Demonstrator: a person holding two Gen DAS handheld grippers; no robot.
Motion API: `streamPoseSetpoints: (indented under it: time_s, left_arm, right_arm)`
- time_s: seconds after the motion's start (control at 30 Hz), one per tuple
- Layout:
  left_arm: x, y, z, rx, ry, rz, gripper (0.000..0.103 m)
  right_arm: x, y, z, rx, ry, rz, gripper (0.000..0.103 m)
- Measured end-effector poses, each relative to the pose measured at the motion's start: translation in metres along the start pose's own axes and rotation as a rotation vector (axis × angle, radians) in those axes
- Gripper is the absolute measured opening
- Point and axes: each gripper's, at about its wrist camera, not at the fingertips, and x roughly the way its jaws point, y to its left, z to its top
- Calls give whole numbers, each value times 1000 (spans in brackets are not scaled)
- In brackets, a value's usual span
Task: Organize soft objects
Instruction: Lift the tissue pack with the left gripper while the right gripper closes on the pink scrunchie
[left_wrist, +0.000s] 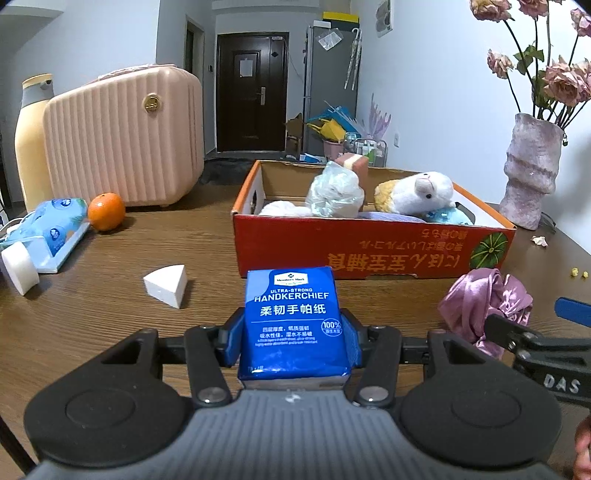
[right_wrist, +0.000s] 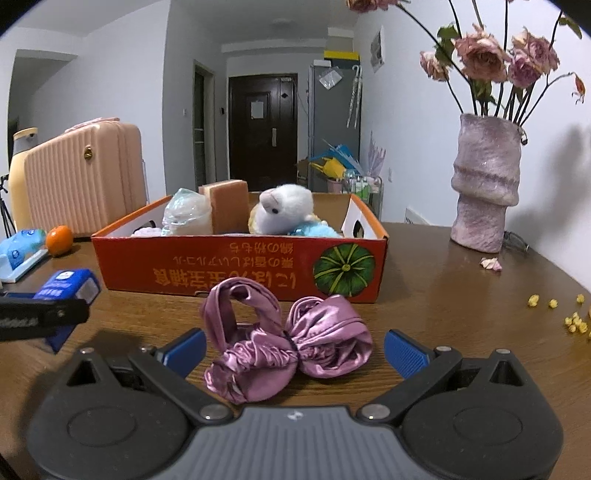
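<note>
Left gripper (left_wrist: 293, 345) is clamped on the tissue pack (left_wrist: 293, 325) short of the box (left_wrist: 373, 254), right gripper (right_wrist: 294, 350) gapes around the satin cap (right_wrist: 288, 339) on the table, so a loose pinch could snag only a fold.

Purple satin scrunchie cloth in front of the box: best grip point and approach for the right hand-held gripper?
Probably the pinched middle of the purple satin cloth, where its two bunched lobes meet: the narrowest, firmest part. Come from the near side, straight ahead and low; the open right hand-held gripper already straddles it, and the red box blocks the far side.
</note>
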Motion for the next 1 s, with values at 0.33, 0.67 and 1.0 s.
streamPoseSetpoints:
  time_s: [0.33, 0.67, 1.0]
  left_arm:
    - [-4, 16, 1, -12, -12, 2, 53]
    - [-4, 19, 1, -16, -11, -5, 53]
    - [-3, 19, 1, -10, -10, -3, 53]
  right_arm:
    - [40, 12, 10, 42, 98, -34, 103]
    - [66, 12, 15, 85, 178, -64, 103]
    - [66, 11, 14, 85, 192, -70, 92]
